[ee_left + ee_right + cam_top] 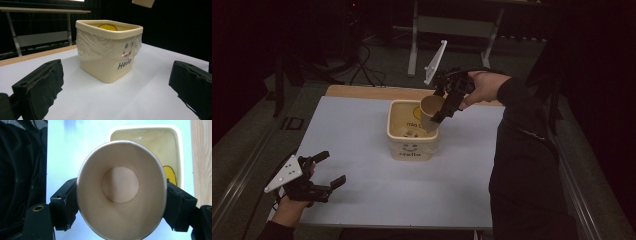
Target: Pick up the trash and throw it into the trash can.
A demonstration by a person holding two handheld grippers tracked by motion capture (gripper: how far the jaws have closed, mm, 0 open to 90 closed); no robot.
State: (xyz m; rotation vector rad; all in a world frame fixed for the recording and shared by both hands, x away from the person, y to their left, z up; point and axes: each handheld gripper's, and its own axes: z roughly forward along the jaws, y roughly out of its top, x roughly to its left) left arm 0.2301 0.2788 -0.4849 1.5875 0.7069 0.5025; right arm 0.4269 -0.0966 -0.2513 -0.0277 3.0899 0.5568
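Right gripper view looks straight into a paper cup (121, 188) pinched across its wall by the right gripper (121, 202), with the cream "Hello" bin (175, 150) below at about one o'clock. From the high view the cup hangs over the bin's three-o'clock rim, on the white tabletop (362, 190). The squeeze has ovalled the cup; I judge a harder grip could crumple it, and release here might catch the rim and tip it outside. The left gripper (323, 172) rests spread wide and empty at seven o'clock. Bin contents are too dim to identify.
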